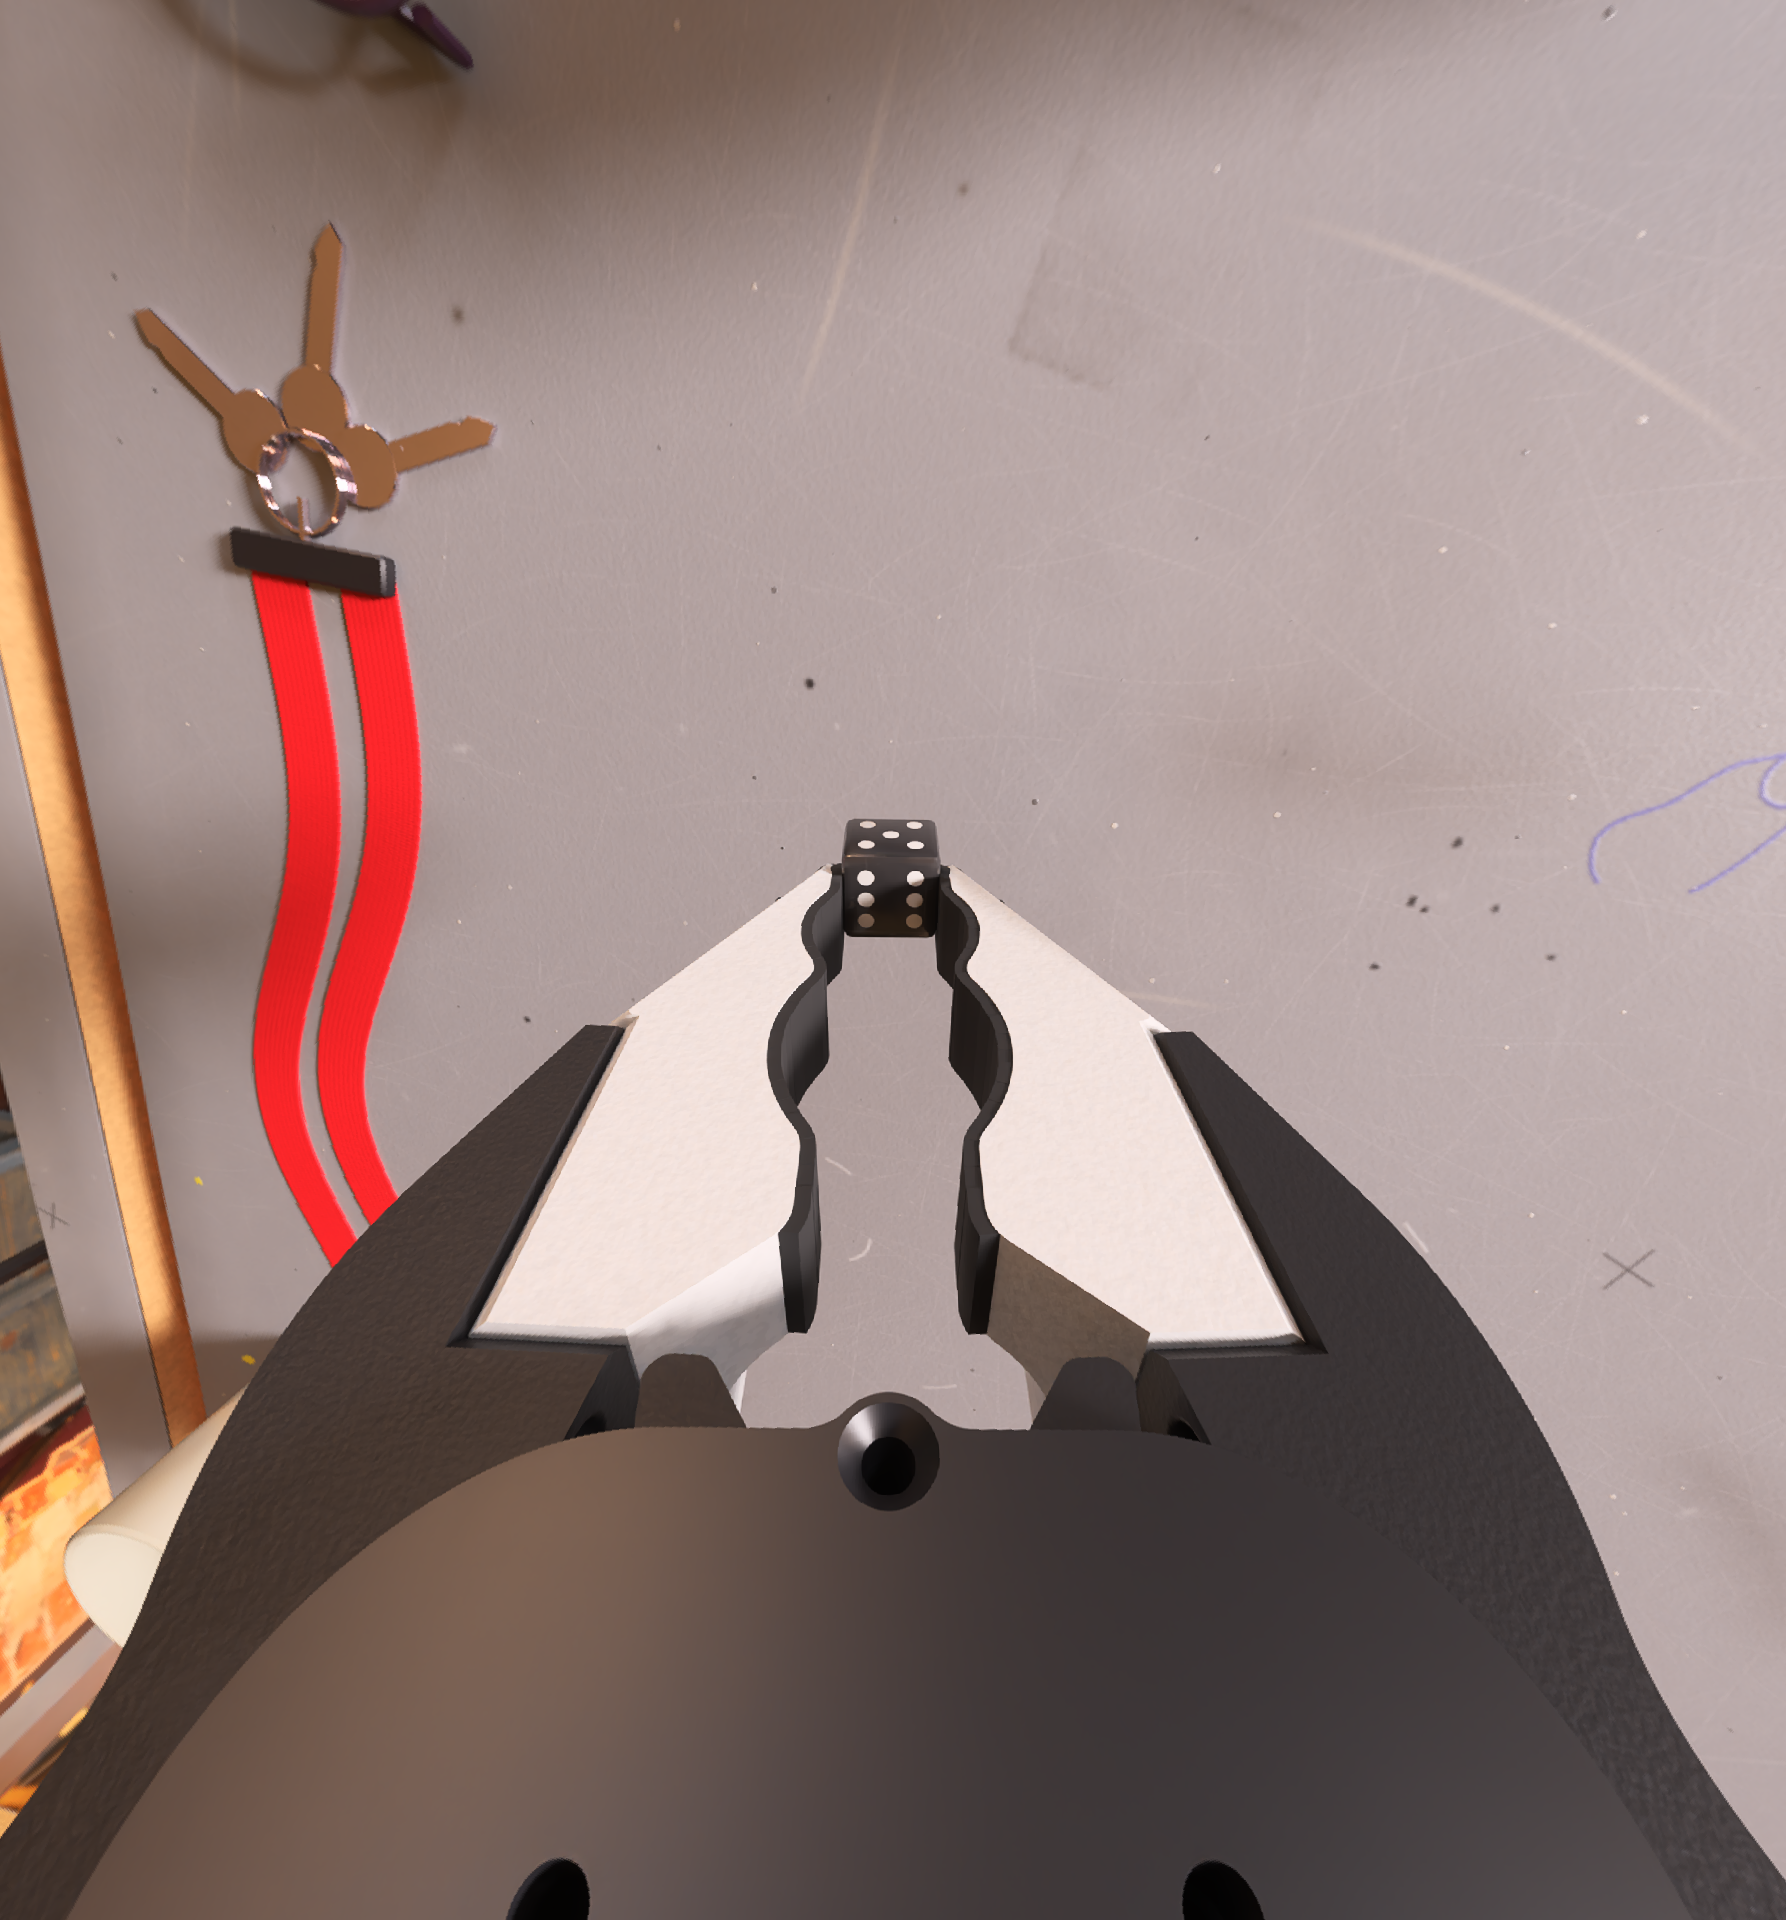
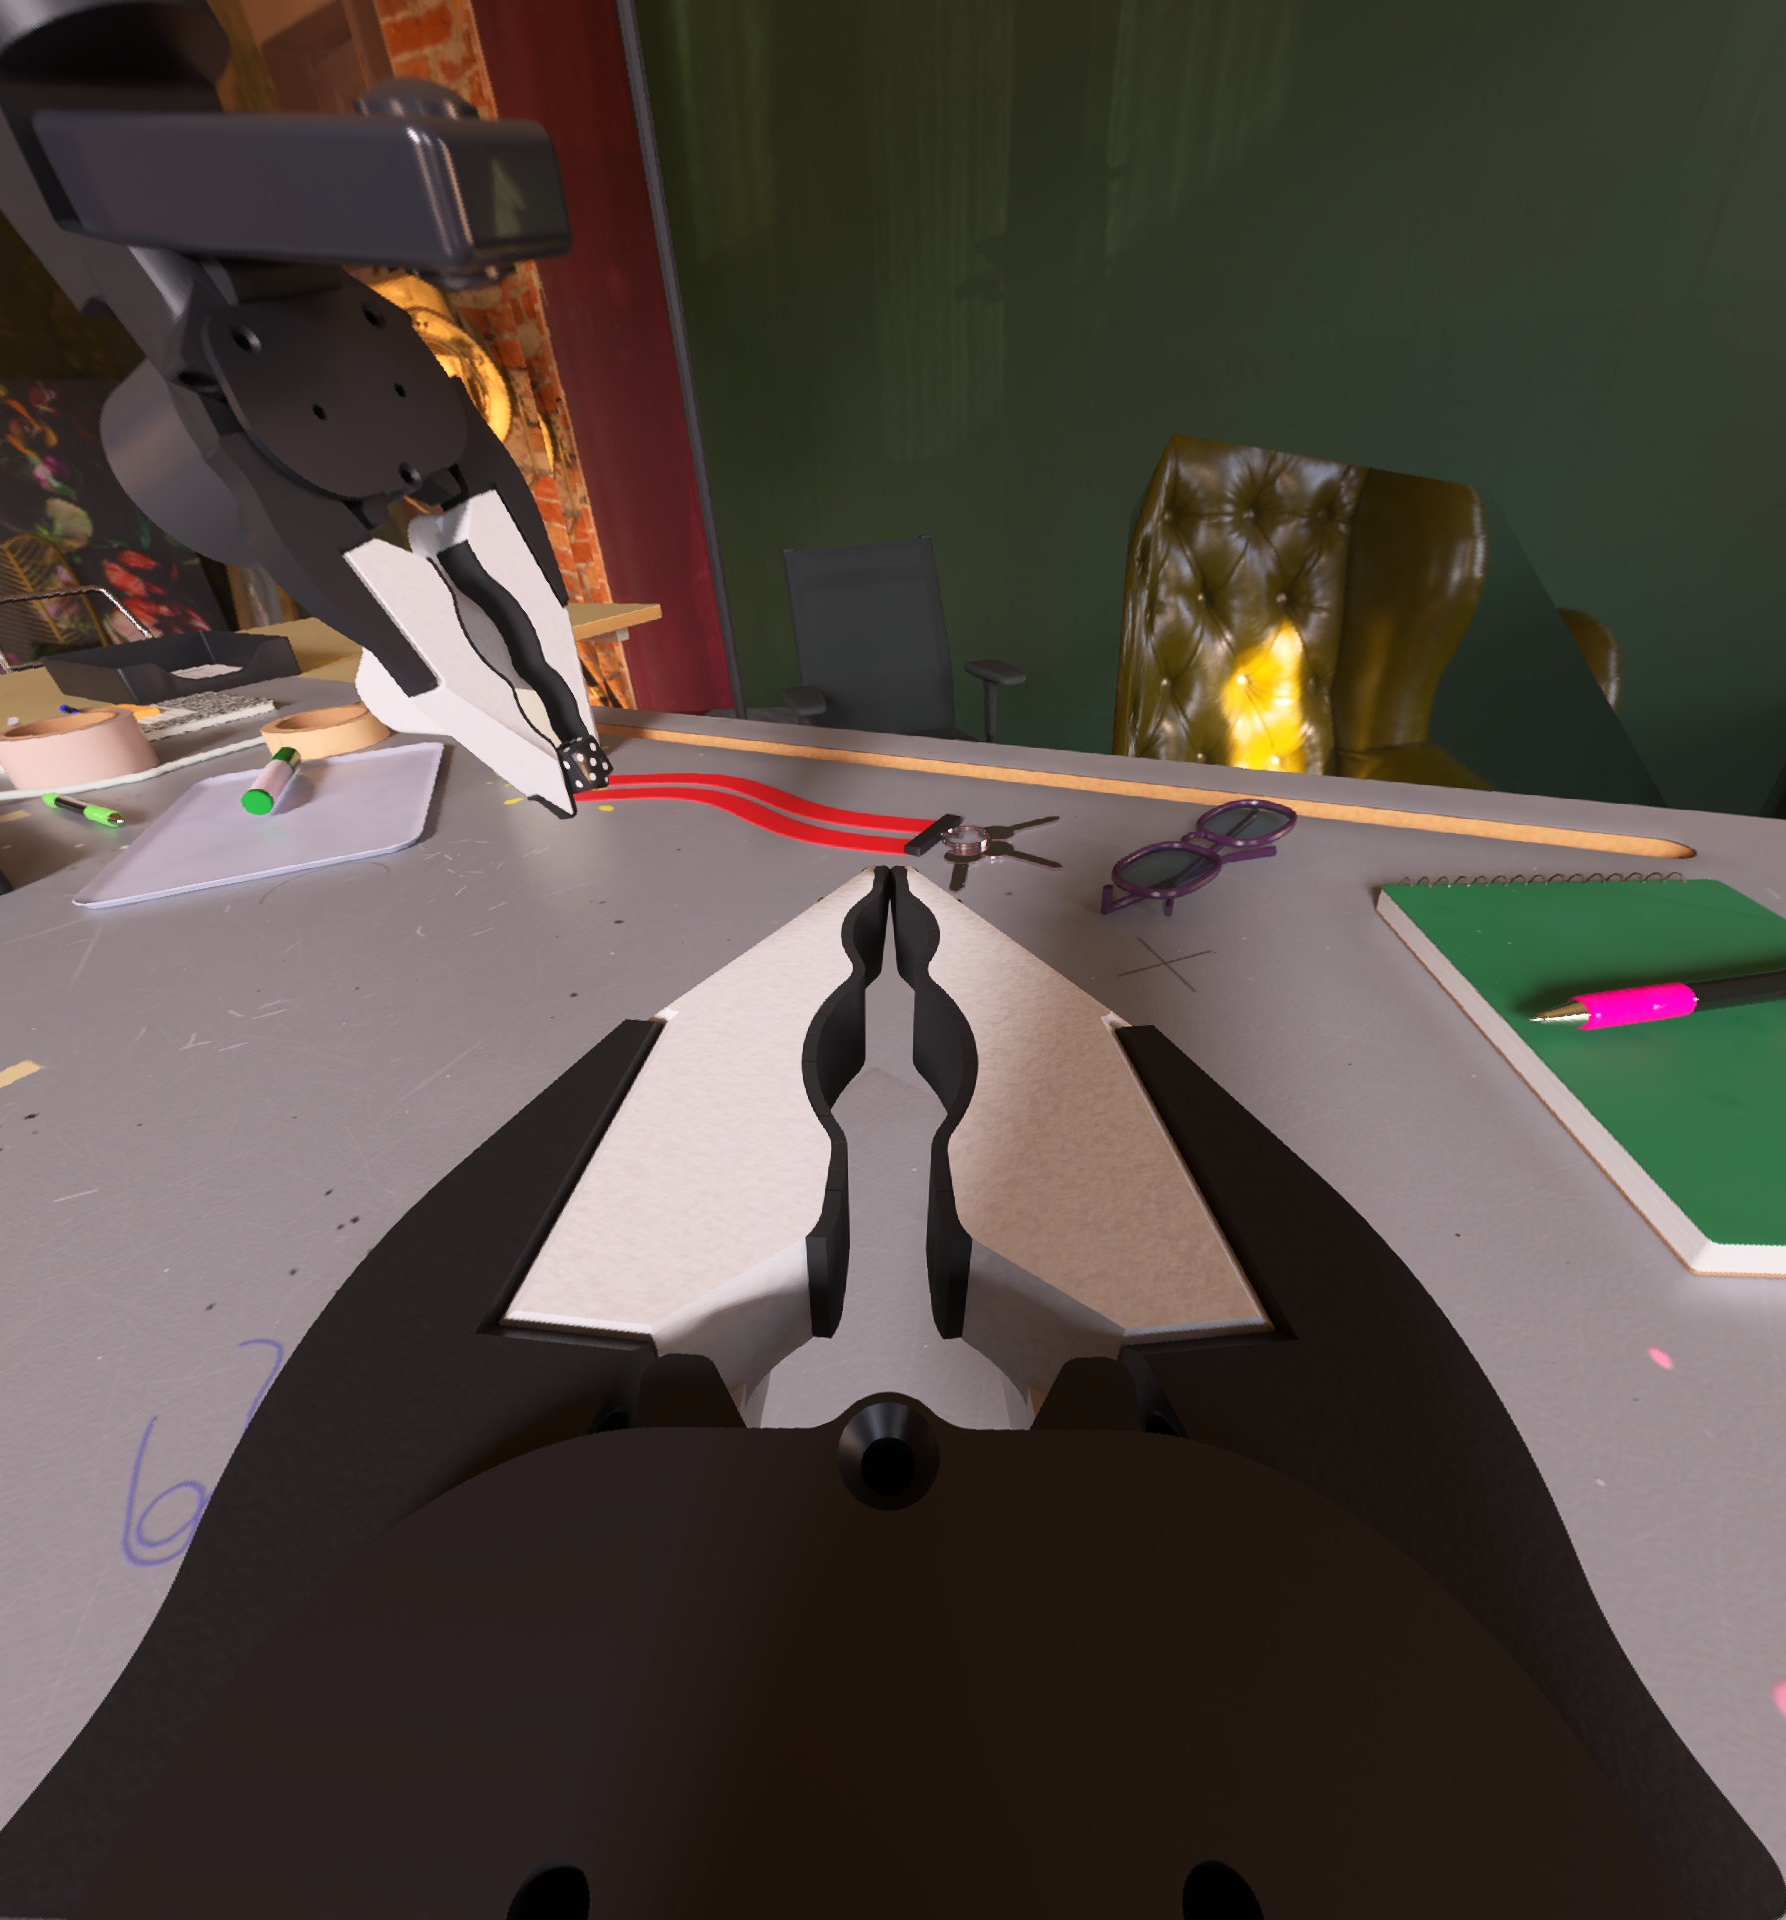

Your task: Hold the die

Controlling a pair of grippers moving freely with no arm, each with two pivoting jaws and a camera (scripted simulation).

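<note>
Left gripper [image 1: 890,878] clamping black die [image 1: 890,891] between jaw tips, holding it just above grey bench [image 1: 1284,520], near red lanyard [image 1: 349,883]. Right gripper [image 2: 890,878] hovering over bench, jaws pressed together, gripping nothing.

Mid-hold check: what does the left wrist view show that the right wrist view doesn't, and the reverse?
Only the left wrist view: a close look at the die pinched at the tips of the left tongs, pips visible on two faces.

Only the right wrist view: the right tongs shut and empty, the white tray with a green marker, tape rolls, the green notebook with a pink pen, and the purple glasses in full.

Both: the die, the left tongs, the keys on the red strap, the grey table.
</note>
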